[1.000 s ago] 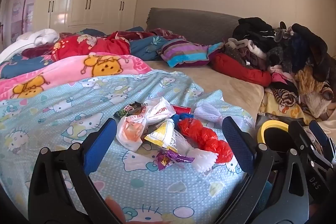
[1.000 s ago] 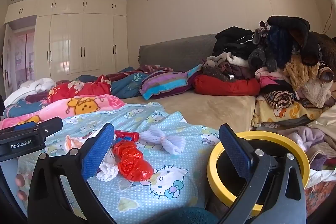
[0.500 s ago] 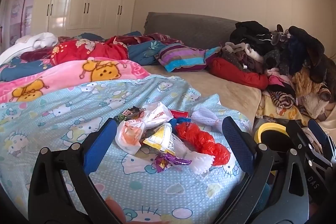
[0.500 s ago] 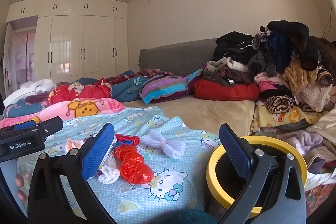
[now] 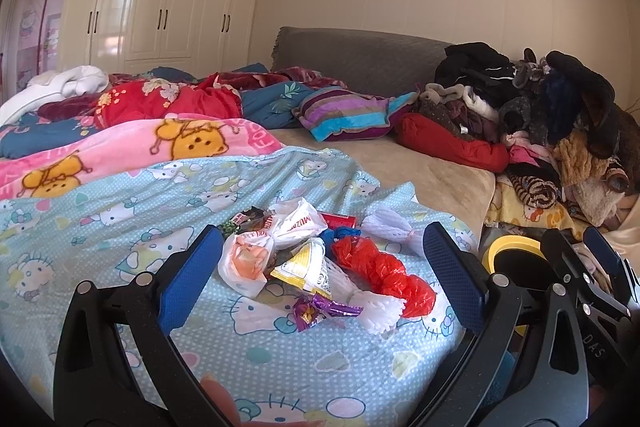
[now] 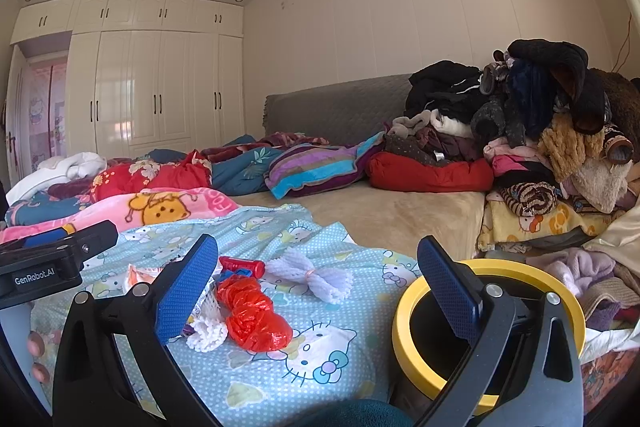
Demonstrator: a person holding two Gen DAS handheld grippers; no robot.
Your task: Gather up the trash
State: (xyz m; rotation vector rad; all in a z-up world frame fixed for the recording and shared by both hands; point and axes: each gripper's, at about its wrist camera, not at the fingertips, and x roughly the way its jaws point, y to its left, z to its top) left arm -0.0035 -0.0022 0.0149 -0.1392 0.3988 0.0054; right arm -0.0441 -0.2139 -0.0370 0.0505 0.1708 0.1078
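Trash [image 5: 316,263] lies heaped on the blue blanket [image 5: 120,211] at centre frame: white bags, a red bag [image 5: 384,271], a yellow wrapper, a purple wrapper. Left hand-held gripper [image 5: 320,267] hovers level before it, fingers spread, empty. Right hand-held gripper [image 6: 316,283], likewise spread and empty, frames the yellow-rimmed bin [image 6: 412,339] at lower right.

Trash [image 5: 316,263] on blanket [image 5: 120,211], left of bin [image 6: 488,331]

A home bedroom: rumpled bed [image 5: 420,163] (cartoon blankets), white wardrobes [image 5: 160,15]; piled clothes [image 6: 540,131]
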